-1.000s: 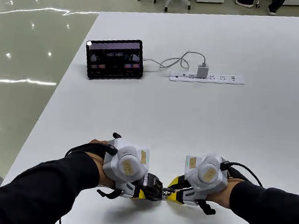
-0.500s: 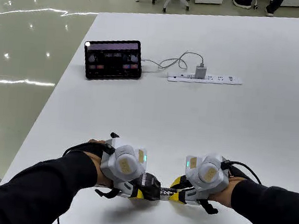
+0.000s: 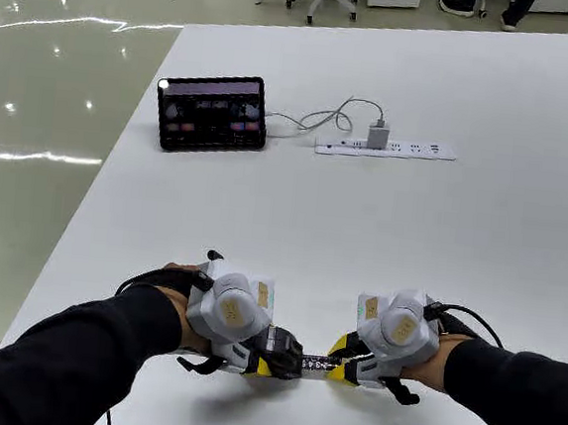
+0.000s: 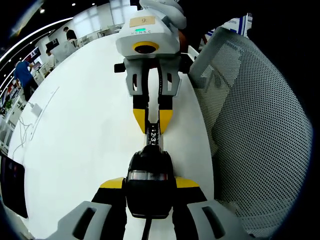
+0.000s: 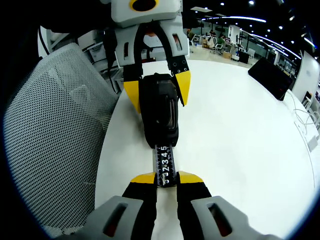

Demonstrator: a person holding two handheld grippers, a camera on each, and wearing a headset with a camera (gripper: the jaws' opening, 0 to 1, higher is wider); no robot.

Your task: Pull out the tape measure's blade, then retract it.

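A black tape measure case sits between the yellow-tipped fingers of my left gripper, which is shut on it. The case lies low over the white table. A short length of white blade with black numbers runs out of it. My right gripper is shut on the blade's end. In the head view the left gripper and right gripper face each other near the table's front edge, with the case and the short blade between them.
A dark tablet stands at the back left of the white table. A white power strip with a plugged charger and cable lies beside it. A grey mesh chair back stands close by the table's near edge.
The two grippers have drawn slightly apart, and a little more blade shows between the case and the right gripper. The head camera has shifted a bit.
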